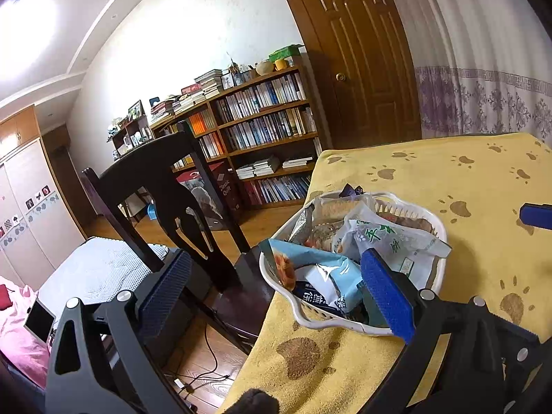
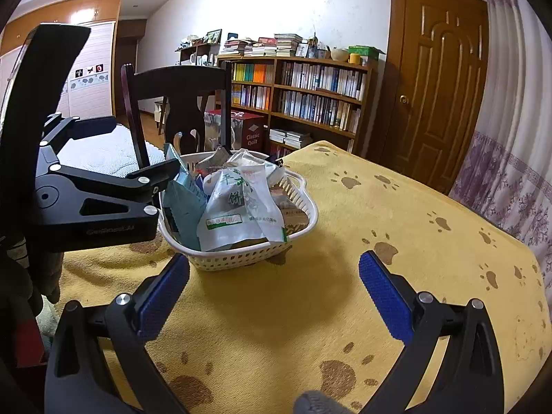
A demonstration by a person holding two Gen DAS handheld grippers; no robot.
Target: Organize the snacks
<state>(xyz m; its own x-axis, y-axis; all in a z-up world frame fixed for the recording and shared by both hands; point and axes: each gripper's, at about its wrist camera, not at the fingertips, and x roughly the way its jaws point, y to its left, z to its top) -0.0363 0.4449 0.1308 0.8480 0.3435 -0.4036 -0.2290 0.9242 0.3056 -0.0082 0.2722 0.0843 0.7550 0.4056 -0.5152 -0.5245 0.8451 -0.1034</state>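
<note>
a white slotted plastic basket (image 2: 241,258) heaped with snack packets, a white green-lettered packet (image 2: 241,207) on top, sits at the left edge of the yellow paw-print tablecloth (image 2: 396,224). the left gripper (image 1: 276,283) spreads wide, one pad over the basket's near rim. the right gripper (image 2: 274,289) gapes, grasping nothing, just before the basket. a dark wooden chair (image 2: 179,103) stands behind.

Right wrist view. A white slotted basket (image 2: 241,258) heaped with snack packets stands on a yellow paw-print cloth (image 2: 396,227); a white packet with green print (image 2: 241,203) lies on top. The right gripper (image 2: 274,276) hovers just in front of the basket, jaws wide apart, nothing between them. The left gripper (image 2: 165,172) reaches the basket's left rim. Behind: dark chair (image 2: 179,86), bookshelf (image 2: 310,93), wooden door (image 2: 438,79).
</note>
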